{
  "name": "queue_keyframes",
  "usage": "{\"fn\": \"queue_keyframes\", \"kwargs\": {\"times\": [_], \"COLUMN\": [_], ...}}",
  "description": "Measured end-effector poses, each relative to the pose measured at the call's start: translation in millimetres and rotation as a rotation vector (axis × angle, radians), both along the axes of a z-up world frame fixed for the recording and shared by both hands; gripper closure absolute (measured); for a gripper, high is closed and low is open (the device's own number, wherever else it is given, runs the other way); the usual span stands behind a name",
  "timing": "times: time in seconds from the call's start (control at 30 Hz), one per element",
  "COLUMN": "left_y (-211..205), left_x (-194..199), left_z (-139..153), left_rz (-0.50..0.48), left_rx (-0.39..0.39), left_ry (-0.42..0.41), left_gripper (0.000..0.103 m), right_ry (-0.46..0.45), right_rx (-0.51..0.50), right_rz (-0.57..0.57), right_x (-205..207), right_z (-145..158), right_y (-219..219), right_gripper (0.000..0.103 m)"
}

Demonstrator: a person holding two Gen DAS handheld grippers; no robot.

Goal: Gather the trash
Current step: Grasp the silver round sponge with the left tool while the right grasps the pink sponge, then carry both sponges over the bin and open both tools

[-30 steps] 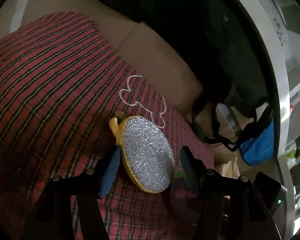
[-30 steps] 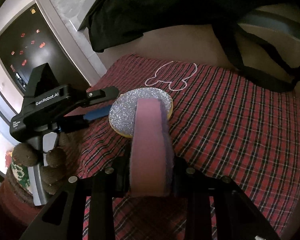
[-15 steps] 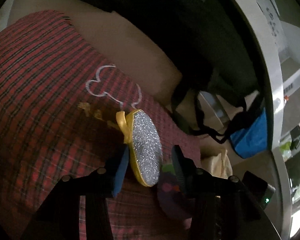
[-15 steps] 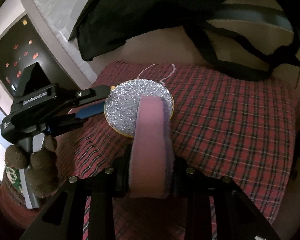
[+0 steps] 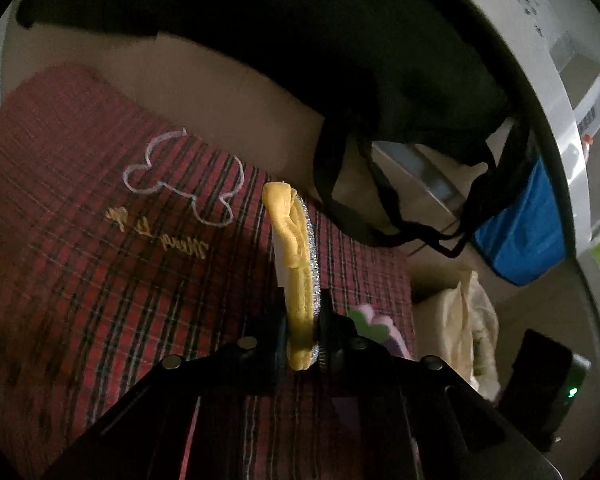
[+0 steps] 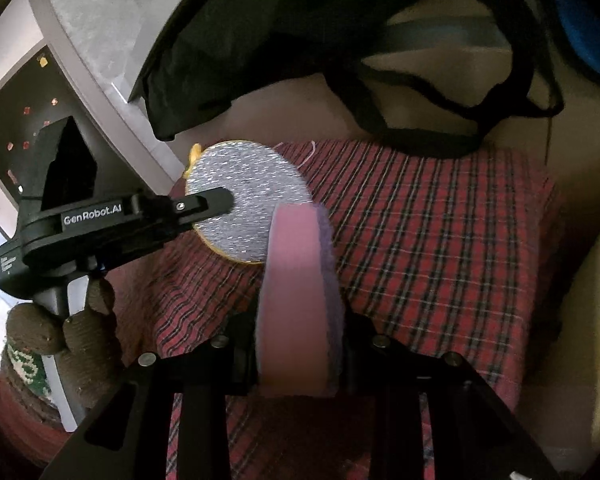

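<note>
Left gripper (image 5: 302, 332): jaws closed on the glitter disc (image 5: 296, 264), held edge-on, lifted off the plaid cloth (image 5: 100, 264).
Right gripper (image 6: 300, 332): jaws clamped on a pink pad (image 6: 296, 300).
Right view only: disc's round silver face (image 6: 248, 200), beyond its fingertips, left.
Left view only: blue bag (image 5: 520, 232), right of the fingers; contents hidden.
Room: open cloth right of the pad.

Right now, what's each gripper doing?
Left gripper: shut on the glittery silver disc.
Right gripper: shut on the pink pad.
</note>
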State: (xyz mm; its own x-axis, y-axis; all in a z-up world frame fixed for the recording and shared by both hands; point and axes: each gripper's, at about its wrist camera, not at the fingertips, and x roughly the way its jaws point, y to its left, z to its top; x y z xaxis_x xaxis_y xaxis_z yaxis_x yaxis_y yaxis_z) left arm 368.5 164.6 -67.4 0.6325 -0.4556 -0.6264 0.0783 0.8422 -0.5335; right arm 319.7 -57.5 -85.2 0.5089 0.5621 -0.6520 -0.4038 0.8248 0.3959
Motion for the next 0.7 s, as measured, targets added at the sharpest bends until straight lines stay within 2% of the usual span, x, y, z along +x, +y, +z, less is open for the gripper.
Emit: {"fn": "queue_keyframes", "kwargs": {"times": [0.1, 0.23, 0.37, 0.5, 0.7], "left_y": [-4.5, -14.7, -25.5, -37.6, -63.9], "left_x": [-21.5, -62.6, -99.3, -133.1, -178.3], "left_z": [11.5, 27.1, 35.8, 43.8, 67.6], "left_rz": [0.036, 0.104, 0.148, 0.164, 0.184], "left_rx": [0.076, 0.229, 0.332, 0.358, 0.376], "left_ry": [-0.059, -0.135, -0.173, -0.207, -0.306], "left_gripper": [0.09, 0.09, 0.089, 0.089, 0.089], "right_ry": [-0.025, -0.066, -0.107, -0.161, -0.245], "right_rx": [0.002, -0.011, -0.025, -0.042, -0.052], "right_rz": [-0.006, -0.005, 0.01, 0.019, -0.002], "right_x": [-7.0, -20.1, -36.6, -56.0, -85.8], "right_z": [8.0, 19.8, 32.8, 48.9, 80.8], "right_y": [-5.2, -8.8, -11.2, -14.9, -35.8], "right_gripper": [0.073, 0.073, 0.073, 0.073, 0.073]}}
